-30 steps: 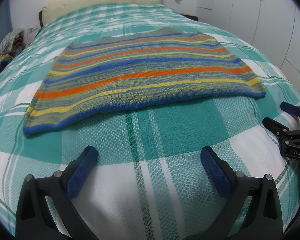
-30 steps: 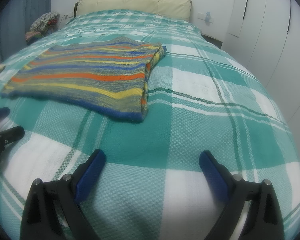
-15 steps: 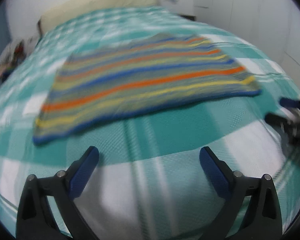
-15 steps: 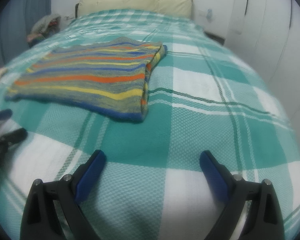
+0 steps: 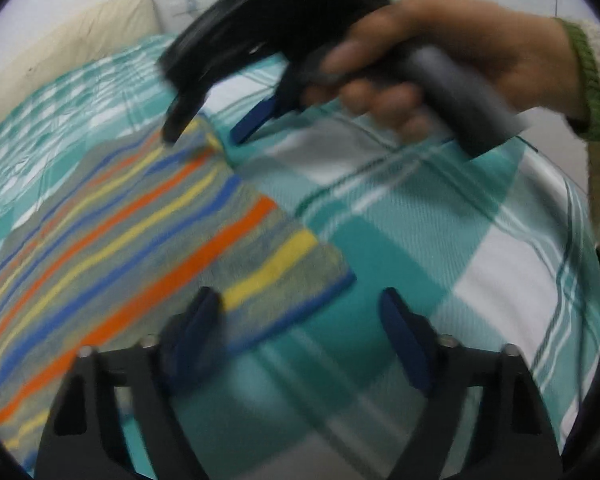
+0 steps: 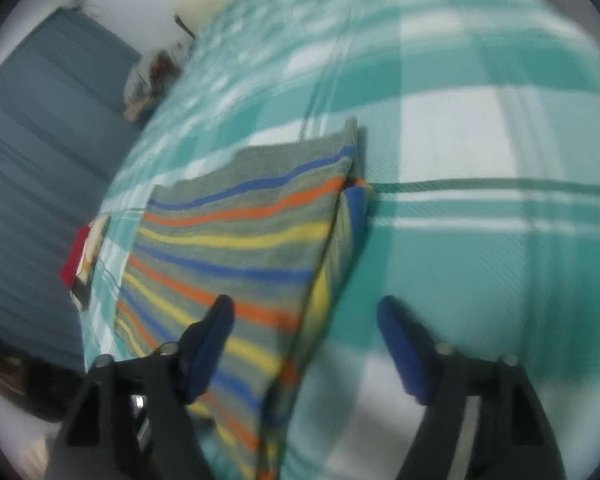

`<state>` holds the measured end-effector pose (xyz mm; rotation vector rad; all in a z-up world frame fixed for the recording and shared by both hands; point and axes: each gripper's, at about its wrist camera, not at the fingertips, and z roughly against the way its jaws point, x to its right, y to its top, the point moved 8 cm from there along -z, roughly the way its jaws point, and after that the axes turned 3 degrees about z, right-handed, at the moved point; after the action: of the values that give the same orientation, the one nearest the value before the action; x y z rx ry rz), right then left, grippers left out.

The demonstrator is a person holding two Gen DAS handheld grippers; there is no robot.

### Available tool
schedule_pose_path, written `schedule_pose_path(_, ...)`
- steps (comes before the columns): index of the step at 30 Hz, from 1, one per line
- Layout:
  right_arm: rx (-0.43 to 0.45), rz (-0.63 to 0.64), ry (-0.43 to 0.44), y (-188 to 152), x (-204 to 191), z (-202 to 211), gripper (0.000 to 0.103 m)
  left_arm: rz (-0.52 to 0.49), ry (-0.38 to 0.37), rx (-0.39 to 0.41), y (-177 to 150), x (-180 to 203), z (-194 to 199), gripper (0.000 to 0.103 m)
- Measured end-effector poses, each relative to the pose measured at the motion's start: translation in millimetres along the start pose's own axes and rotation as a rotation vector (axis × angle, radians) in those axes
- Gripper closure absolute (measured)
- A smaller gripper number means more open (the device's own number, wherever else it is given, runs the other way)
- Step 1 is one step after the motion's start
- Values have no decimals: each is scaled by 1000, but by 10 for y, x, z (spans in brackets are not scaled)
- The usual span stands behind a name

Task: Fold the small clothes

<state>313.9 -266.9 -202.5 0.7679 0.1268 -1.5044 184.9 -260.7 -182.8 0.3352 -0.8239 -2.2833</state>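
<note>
In the left wrist view, 1 striped knit garment [image 5: 140, 240] lies flat on the teal-and-white checked bedspread [image 5: 440, 240], filling the left half of the picture. Its near corner sits between the blue pads of the left gripper [image 5: 300, 320], which tilts down toward the bed. The jaws are closing and stand spread: the left pad is over the striped cloth, the right pad over bare bedspread, and neither presses on the fabric.

Further right and higher, 1 hand [image 5: 440, 56] with a cream sleeve and green cuff [image 5: 588, 80] grips the handle of the right gripper [image 5: 204, 136], which slants down to the left, its tips at the garment's far corner.

In the right wrist view, the same garment [image 6: 240, 240] shows 1 folded edge running between the 2 pads. The right gripper [image 6: 304, 340] is closing too, jaws apart, left pad above the stripes, right pad above the bedspread [image 6: 480, 260]; no pinch is visible. The frame is blurred. At the far left edge, 1 red item [image 6: 74, 260] lies by the bed's side.
</note>
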Motion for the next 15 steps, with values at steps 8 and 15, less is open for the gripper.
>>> schedule_pose_path(8, 25, 81, -75, 332, -228, -320, 94, 126, -55, 121, 149, -275, 308, 95)
schedule_pose_path(15, 98, 193, -2, 631, -1188, -149, 94, 441, -48, 261, -78, -1280, 1299, 95)
